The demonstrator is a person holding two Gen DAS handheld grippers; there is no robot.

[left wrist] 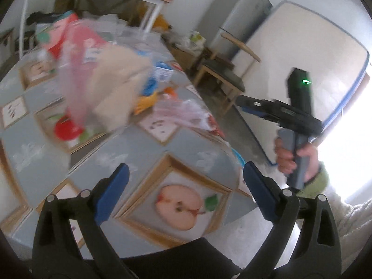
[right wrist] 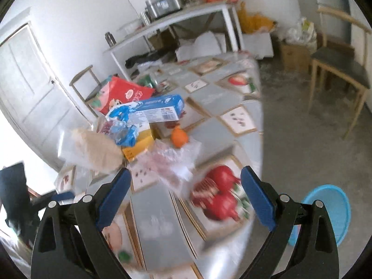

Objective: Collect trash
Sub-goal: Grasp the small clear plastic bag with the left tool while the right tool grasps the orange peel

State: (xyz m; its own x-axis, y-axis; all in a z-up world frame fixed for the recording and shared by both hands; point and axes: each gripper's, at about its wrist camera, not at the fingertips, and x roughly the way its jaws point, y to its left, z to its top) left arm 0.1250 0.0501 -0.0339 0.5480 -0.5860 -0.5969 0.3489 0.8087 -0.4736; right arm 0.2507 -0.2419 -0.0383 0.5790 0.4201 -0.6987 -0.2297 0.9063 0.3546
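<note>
We hold our left gripper [left wrist: 184, 191] with its blue fingers [left wrist: 112, 193] spread wide apart, gripping nothing, above the near part of the table [left wrist: 144, 144]. Our right gripper [right wrist: 186, 196] is spread just as wide and touches nothing. The trash lies farther along the table: a clear plastic bag [right wrist: 173, 160] (blurred) nearest the right gripper, then an orange scrap [right wrist: 179, 137], a blue box [right wrist: 158, 109] and a red packet [right wrist: 121, 94]. A blue basin [right wrist: 330, 211] sits on the floor at right.

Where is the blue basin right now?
In the right wrist view, the blue basin sits on the floor at lower right, beside the table edge, behind the right claw.
</note>
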